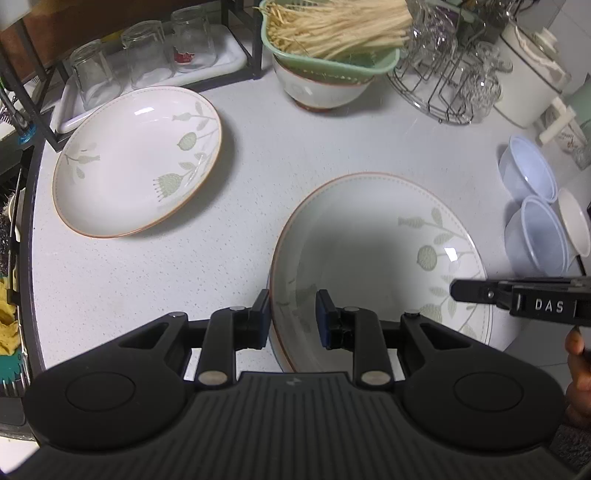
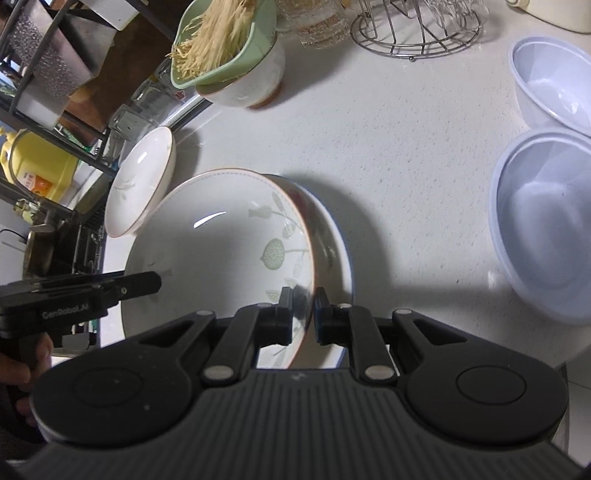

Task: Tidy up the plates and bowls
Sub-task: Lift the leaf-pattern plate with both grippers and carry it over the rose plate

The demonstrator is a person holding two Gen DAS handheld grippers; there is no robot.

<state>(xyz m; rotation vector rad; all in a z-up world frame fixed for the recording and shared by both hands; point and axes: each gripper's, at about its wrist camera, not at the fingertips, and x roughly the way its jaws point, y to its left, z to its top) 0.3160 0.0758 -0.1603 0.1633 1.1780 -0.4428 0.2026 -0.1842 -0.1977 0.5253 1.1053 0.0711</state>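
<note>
Between the fingers of the left gripper (image 1: pixel 291 317) sits the near left rim of a leaf-patterned plate (image 1: pixel 376 258), the blue pads closed narrowly on it. On the opposite side of that plate the right gripper (image 2: pixel 303 312) pinches the rim in the same way, its jaws drawn close with the edge between them. Seen from the right wrist, this plate lies tilted over a second dish (image 2: pixel 332 251) beneath it on the white counter (image 2: pixel 388 147). Ahead and to the left of the left gripper lies another leaf-patterned plate (image 1: pixel 138 162), apart from the held one. Two translucent plastic bowls (image 2: pixel 543 229) stand to the right of the right gripper. Straight ahead, well beyond both, a green colander of noodles (image 1: pixel 332 33) rests in a white bowl (image 1: pixel 321 88).
</note>
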